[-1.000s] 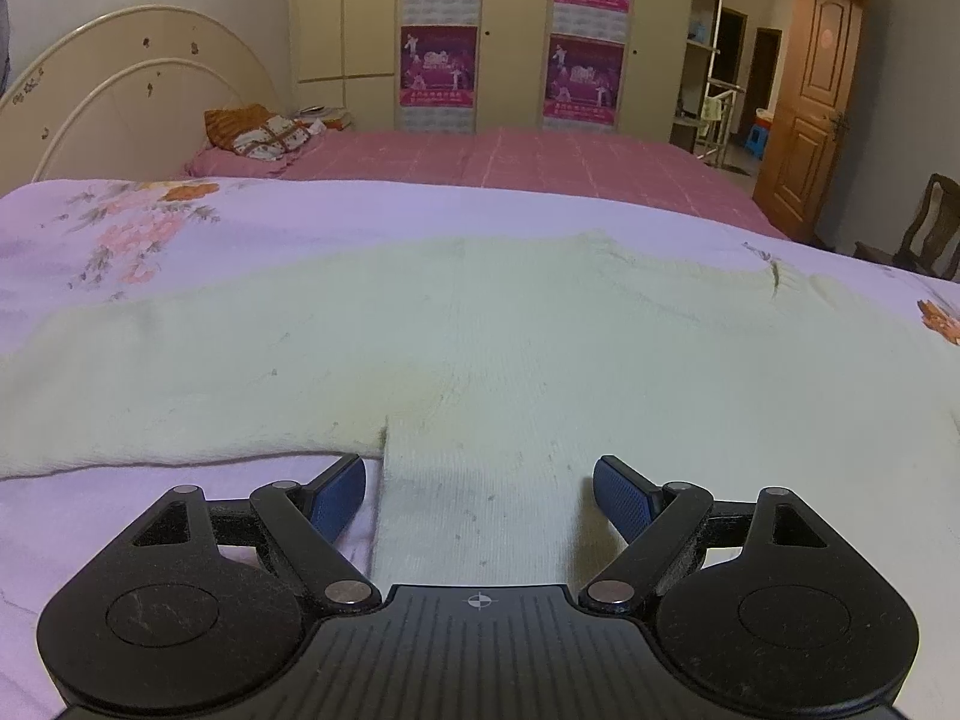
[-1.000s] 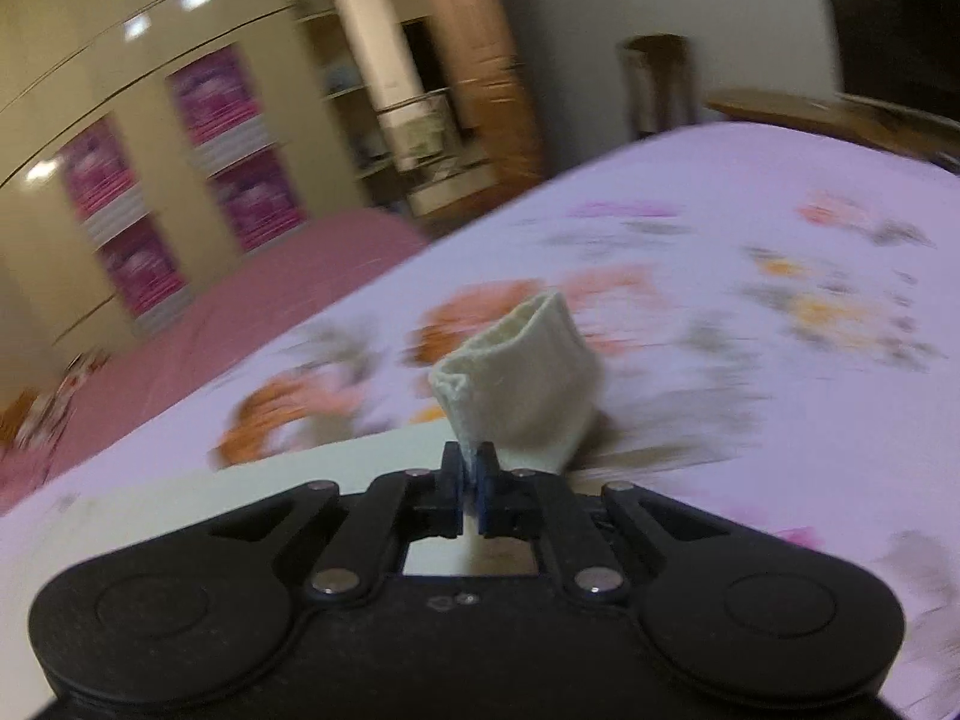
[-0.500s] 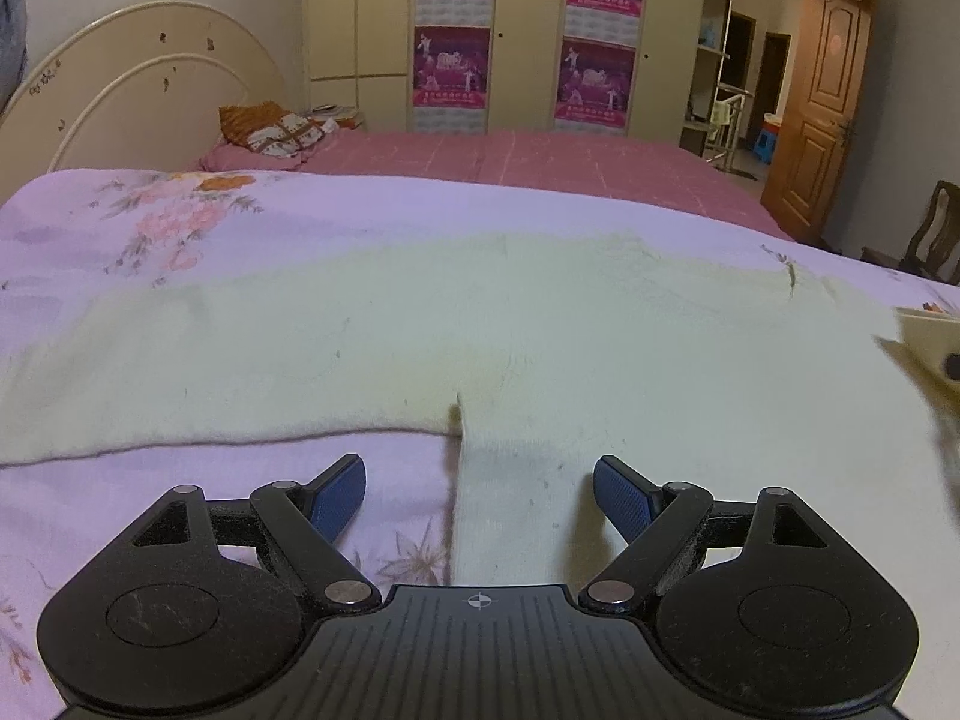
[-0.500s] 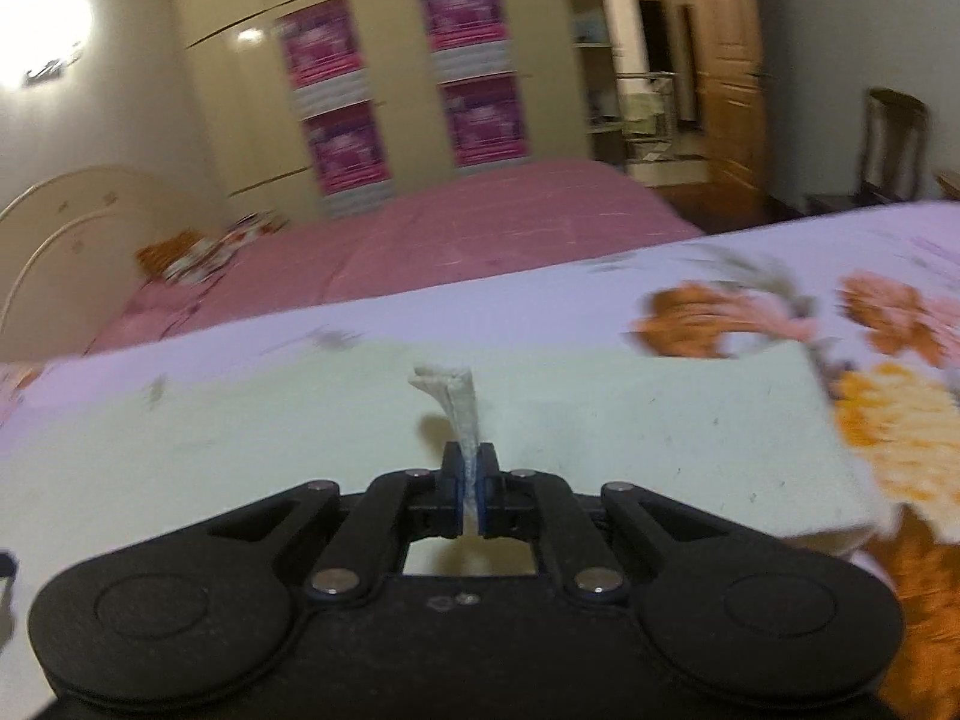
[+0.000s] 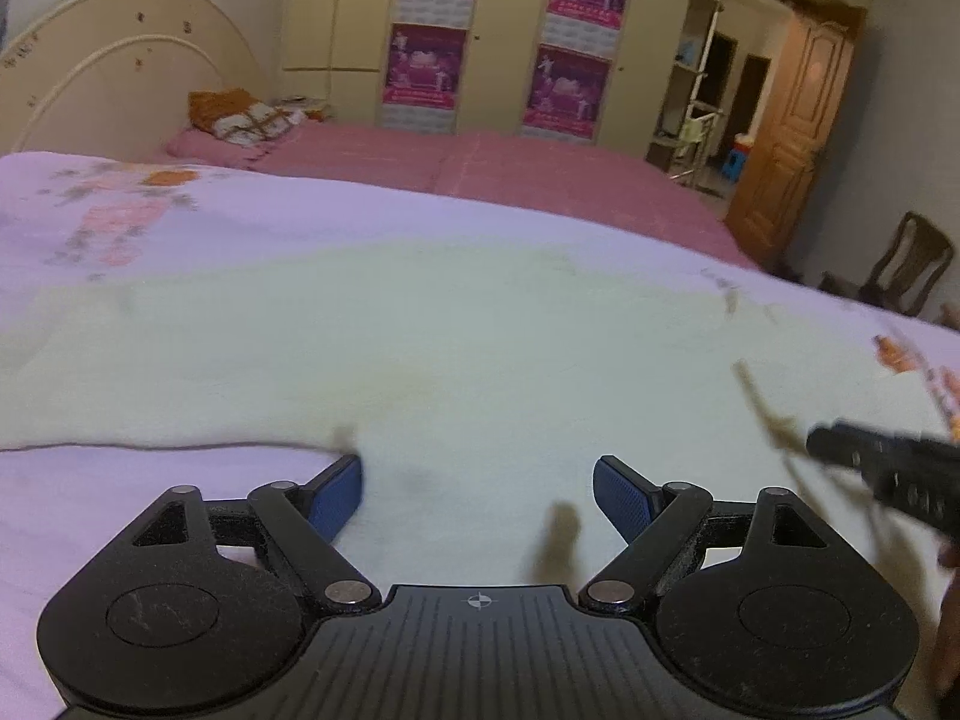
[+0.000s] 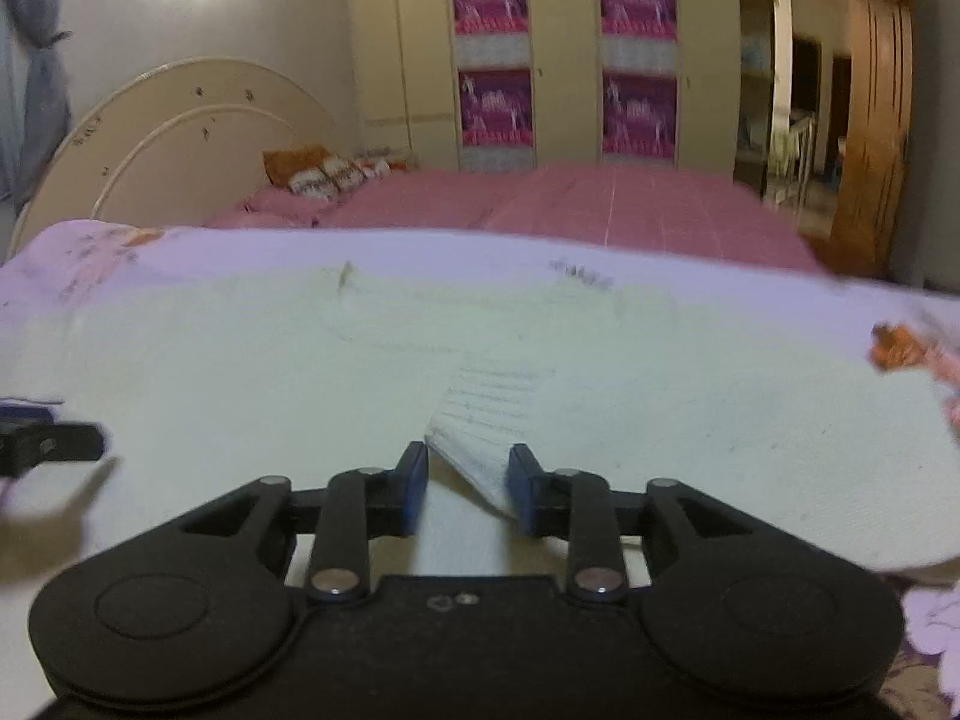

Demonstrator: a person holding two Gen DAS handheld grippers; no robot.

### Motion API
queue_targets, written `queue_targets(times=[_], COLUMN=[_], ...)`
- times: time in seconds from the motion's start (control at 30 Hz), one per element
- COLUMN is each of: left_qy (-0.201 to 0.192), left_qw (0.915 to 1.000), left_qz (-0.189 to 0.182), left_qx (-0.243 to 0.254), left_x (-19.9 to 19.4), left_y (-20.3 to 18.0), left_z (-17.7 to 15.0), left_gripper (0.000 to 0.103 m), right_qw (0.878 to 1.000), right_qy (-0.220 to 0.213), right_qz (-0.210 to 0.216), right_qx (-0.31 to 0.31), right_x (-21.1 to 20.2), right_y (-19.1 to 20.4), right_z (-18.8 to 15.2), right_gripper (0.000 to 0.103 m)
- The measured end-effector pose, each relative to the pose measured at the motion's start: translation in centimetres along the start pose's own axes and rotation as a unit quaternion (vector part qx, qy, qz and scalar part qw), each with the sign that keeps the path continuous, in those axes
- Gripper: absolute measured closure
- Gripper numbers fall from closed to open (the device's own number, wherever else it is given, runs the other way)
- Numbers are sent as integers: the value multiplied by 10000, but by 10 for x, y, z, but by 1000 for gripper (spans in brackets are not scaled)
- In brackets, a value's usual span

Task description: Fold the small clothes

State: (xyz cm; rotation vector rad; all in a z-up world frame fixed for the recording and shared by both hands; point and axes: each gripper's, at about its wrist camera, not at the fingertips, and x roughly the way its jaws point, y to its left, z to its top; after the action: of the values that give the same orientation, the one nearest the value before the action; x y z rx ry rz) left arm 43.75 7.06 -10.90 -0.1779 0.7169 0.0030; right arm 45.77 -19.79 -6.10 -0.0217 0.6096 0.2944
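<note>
Left gripper jaws wide, empty, over sweater. Right gripper jaws partly apart around cuff, on sweater.

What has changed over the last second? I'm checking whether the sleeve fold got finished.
The right gripper carried the sleeve cuff inward over the cream sweater, then opened; the cuff now lies across the body, loose between the parted fingers. The left gripper slid right along the hem and stayed open, holding nothing. The sweater's body stayed flat on the floral bedspread.
</note>
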Motion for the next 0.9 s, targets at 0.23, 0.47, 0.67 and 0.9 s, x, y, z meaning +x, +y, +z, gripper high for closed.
queue_targets(times=[0.23, 0.47, 0.67, 0.9], left_qy=[309, 670, 736, 467], left_qw=[9955, 9875, 9740, 9743], left_qz=[-888, -1380, -1839, -1844], left_qx=[-119, -351, -1103, -1210], left_x=[36, 70, 98, 91], left_y=[-69, -116, -110, -85], left_z=[11, 9, 12, 13], left_gripper=[70, 70, 103, 103], right_qw=[9973, 9942, 9905, 9870], right_qy=[49, -19, 1, 16], right_qz=[-379, -601, -781, -868], right_qx=[624, 890, 1131, 1350], right_x=[-36, -54, -59, -57], right_y=[-44, -64, -84, -94], right_z=[-15, -28, -35, -32], right_gripper=[84, 82, 80, 76])
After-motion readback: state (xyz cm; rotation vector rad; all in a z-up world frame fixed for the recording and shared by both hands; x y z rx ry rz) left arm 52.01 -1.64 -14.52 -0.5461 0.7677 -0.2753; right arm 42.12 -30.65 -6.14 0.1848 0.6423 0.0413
